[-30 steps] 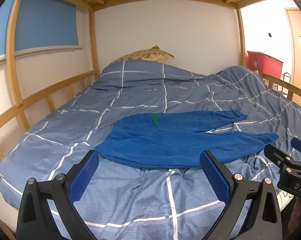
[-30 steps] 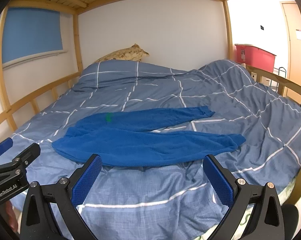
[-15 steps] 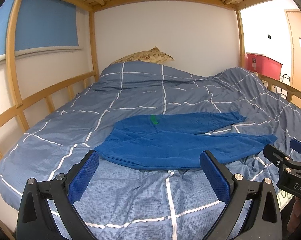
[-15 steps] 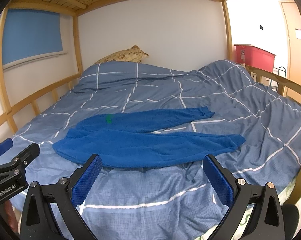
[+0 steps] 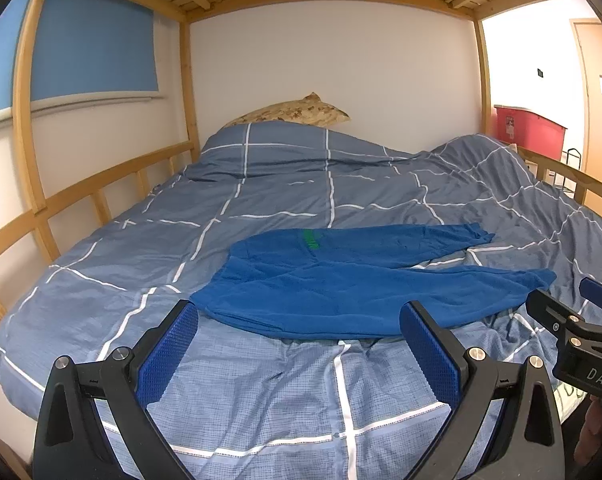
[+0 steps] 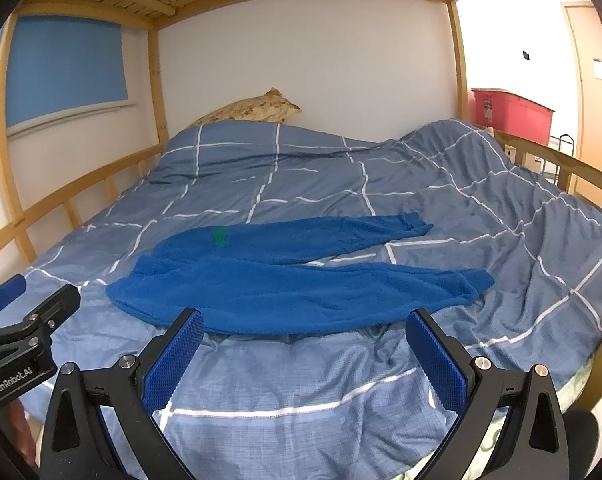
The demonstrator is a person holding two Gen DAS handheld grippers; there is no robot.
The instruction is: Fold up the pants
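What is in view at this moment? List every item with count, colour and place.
pants: 1, blue, spread flat on the duvet, legs pointing right
duvet: 1, grey-blue with white grid, covering the bed
pillow: 1, tan patterned, at the head
bed frame: 1, light wood, rails and slats overhead
bin: 1, red, beyond the right rail
left claw: 1, black with blue pads, open, short of the pants
right claw: 1, same, open
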